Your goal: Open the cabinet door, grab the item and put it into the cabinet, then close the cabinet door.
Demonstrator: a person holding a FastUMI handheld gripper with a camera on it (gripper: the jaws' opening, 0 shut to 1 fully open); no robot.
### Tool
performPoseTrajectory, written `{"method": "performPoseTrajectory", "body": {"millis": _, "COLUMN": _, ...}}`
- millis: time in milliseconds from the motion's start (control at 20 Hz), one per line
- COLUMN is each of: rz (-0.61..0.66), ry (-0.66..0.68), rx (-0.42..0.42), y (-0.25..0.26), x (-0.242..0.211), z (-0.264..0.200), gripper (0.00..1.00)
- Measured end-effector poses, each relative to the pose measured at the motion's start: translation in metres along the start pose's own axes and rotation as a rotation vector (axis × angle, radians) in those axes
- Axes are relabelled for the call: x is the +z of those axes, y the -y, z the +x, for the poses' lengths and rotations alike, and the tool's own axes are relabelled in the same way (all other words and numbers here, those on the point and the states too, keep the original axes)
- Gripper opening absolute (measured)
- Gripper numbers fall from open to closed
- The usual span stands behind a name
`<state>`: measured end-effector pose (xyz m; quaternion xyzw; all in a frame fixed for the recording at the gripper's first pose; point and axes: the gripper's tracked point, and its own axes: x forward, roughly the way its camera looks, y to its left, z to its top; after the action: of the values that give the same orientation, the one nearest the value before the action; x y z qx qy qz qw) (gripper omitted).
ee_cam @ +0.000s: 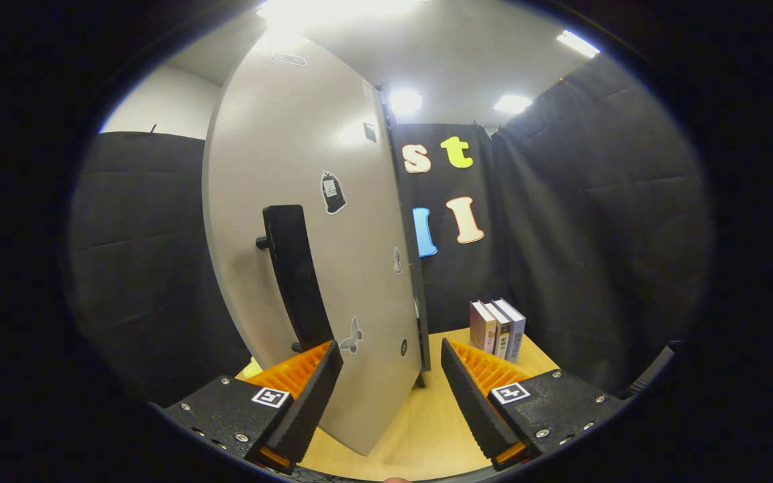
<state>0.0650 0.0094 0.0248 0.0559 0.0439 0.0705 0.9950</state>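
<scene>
Cabinet door [306, 221] is standing swung out edge-on, its lower corner sitting between the jaws [392, 392], black handle [294, 278] on its face just ahead of the left finger; judging the step as working the door, best to be pushing flat on the panel or hooking the handle, not catching the thin edge. Jaws are gaping wide, gripping nothing. Books [498, 327], likely the item, are standing upright on the bench [427, 429] beyond the right finger, apart from the door.
</scene>
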Motion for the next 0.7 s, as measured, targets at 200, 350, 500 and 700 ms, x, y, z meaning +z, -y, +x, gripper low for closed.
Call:
{"method": "performPoseTrajectory", "body": {"millis": 200, "rz": -0.022, "ry": 0.009, "rx": 0.024, "y": -0.048, "x": -0.004, "z": 0.013, "gripper": 0.93}}
{"method": "performPoseTrajectory", "body": {"millis": 350, "rz": -0.008, "ry": 0.014, "rx": 0.049, "y": -0.075, "x": -0.006, "z": 0.021, "gripper": 0.94}}
{"method": "performPoseTrajectory", "body": {"millis": 500, "rz": -0.013, "ry": 0.003, "rx": 0.065, "y": -0.088, "x": -0.012, "z": 0.030, "gripper": 0.94}}
{"method": "performPoseTrajectory", "body": {"millis": 700, "rz": -0.005, "ry": 0.004, "rx": 0.092, "y": -0.100, "x": -0.018, "z": 0.037, "gripper": 0.94}}
